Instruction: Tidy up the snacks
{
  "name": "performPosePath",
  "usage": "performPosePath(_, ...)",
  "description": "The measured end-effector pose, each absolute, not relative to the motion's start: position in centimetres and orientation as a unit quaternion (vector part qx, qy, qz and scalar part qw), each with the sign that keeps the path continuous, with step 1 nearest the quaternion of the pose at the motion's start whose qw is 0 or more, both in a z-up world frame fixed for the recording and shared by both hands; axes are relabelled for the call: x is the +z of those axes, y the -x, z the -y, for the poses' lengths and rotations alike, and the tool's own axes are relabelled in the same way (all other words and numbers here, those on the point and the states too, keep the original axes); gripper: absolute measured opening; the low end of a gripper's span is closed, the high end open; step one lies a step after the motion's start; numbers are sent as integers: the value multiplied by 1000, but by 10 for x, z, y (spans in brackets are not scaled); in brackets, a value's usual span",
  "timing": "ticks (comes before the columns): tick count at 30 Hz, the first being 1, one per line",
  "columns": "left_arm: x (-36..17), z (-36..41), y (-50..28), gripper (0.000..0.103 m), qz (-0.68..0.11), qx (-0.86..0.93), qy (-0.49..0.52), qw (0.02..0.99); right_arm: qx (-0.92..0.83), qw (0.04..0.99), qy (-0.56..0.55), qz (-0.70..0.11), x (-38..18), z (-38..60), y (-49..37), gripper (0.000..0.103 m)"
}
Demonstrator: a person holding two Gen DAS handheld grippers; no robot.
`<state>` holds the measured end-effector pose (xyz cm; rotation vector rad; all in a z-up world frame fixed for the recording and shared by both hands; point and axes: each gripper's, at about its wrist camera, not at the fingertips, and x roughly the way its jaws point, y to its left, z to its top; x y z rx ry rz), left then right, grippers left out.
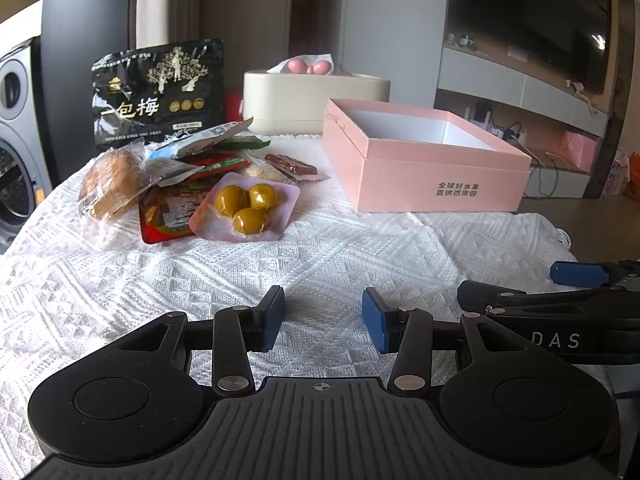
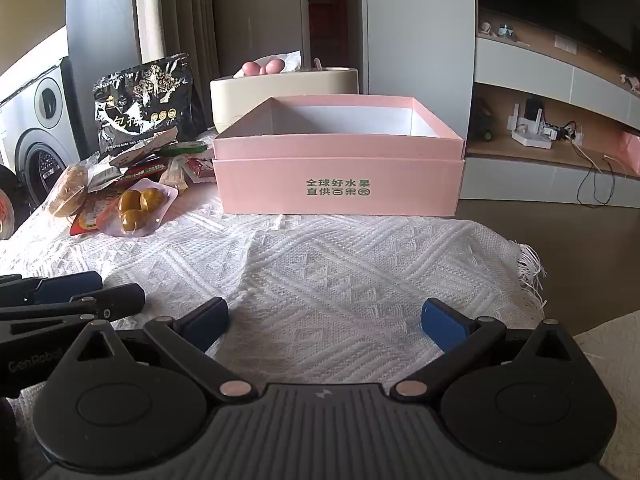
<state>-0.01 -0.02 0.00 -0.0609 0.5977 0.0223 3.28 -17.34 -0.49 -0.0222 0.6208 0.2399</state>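
You are hovering both grippers, left [image 1: 323, 325] and right [image 2: 325, 325], released and empty, over the cloth [image 1: 320, 248]. Snacks [image 1: 192, 184] are lying piled left of the empty box [image 2: 340, 168]; grabbing carelessly risks dragging neighbours or snagging cloth.

I see soft daylight from the left, glare on the black snack bag [image 1: 158, 92], sharp focus, dim right side, fisheye-bent edges.

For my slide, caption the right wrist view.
Open right tongs face an empty pink cardboard box on a white woven cloth.
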Motion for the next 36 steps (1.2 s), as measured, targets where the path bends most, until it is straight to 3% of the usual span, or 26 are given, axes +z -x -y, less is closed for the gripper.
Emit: performPosePath(36, 0, 1, -1, 49, -293, 11, 29, 956, 118, 946, 11, -302, -4, 174, -30, 103)
